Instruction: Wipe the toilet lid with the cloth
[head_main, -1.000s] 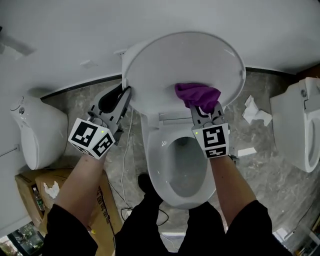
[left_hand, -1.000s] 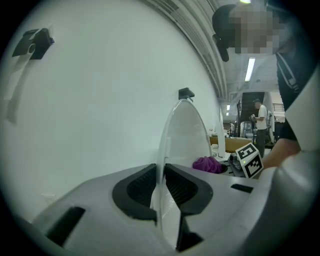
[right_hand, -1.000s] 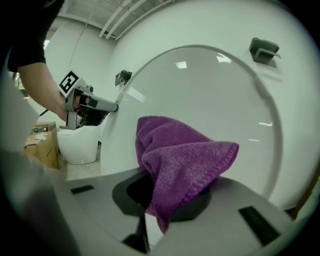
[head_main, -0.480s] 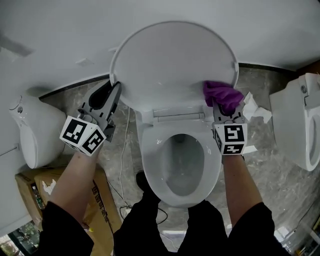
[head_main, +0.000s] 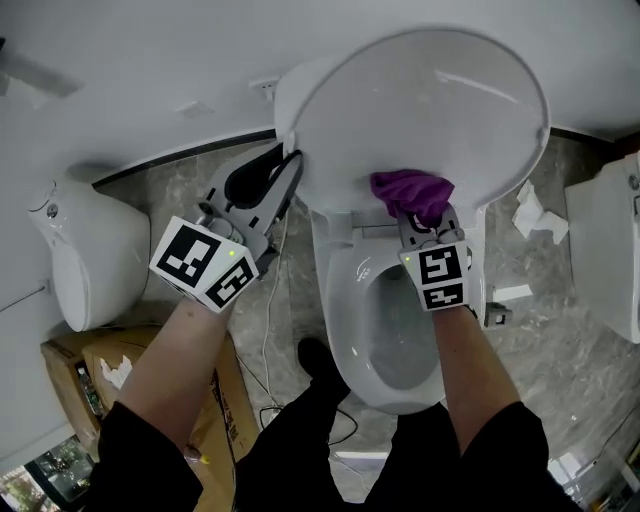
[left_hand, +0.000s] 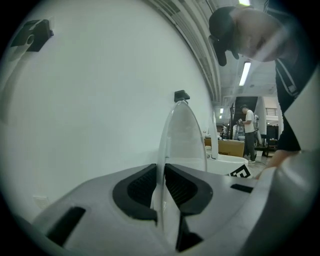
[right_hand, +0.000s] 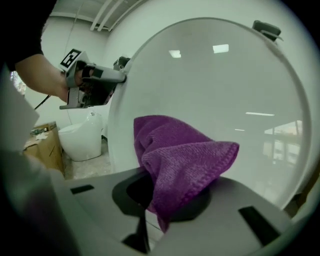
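Head view: the purple cloth (head_main: 410, 192) has returned from the lower right rim of the toilet lid (head_main: 440, 90) to its lower middle, just above the hinge. This indicates a side-to-side stroke along the lid's lower band, while the upper part appears to be still awaiting a pass. The right gripper (head_main: 420, 220) sits directly below the cloth, which bunches out beyond its tips and lies on the lid. The left gripper (head_main: 292, 166) remains at the lid's left edge. Left gripper view: its jaws are clamped on the thin rim of the raised lid, which is seen edge-on, steadying it. Right gripper view: its jaws are closed on a fold of the cloth. The free bulk stands up and to the right of the tips, and the lid's glossy face fills the frame just beyond.
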